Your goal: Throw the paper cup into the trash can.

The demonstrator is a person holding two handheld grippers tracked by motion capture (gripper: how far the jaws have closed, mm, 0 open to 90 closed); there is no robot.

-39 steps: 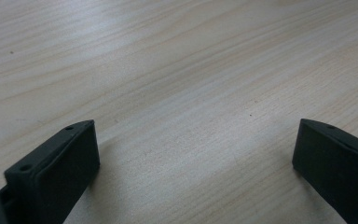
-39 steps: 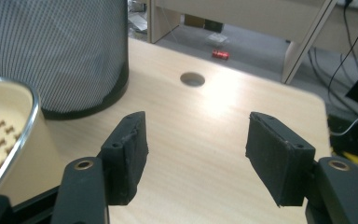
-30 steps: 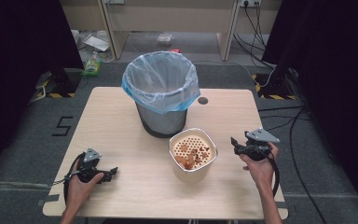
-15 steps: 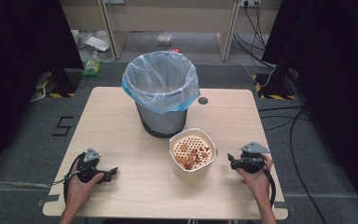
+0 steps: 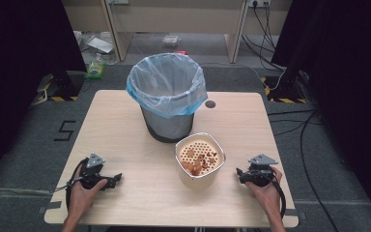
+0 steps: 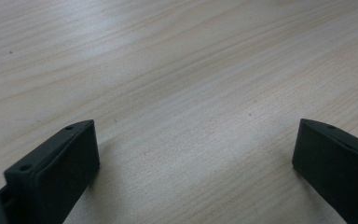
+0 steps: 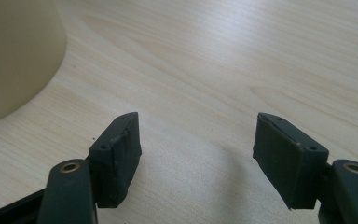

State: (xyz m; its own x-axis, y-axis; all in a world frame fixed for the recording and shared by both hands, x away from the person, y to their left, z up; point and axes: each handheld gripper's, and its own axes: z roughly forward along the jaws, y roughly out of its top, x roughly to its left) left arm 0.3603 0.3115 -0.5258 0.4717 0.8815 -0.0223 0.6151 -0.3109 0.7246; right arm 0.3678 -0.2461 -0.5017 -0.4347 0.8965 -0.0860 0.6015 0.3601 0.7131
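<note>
Step in hand: approach. The right gripper [image 5: 240, 174], jaws wide, just opening, nothing between them, sits right of the cream perforated-lid container [image 5: 200, 160], itself before the blue-lined grey bin [image 5: 167, 96]. The left gripper [image 5: 117, 178] rests wide, empty. Next: straddle the container wall, then close.

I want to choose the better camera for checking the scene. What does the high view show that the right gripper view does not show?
High view: the lined bin, brown scraps on the container's perforated insert, and both hands with the left gripper.

Right gripper view: a close look at its open jaws, which have just been opening, with nothing between them.

Both: the right gripper, the cream container and the wooden table.
</note>
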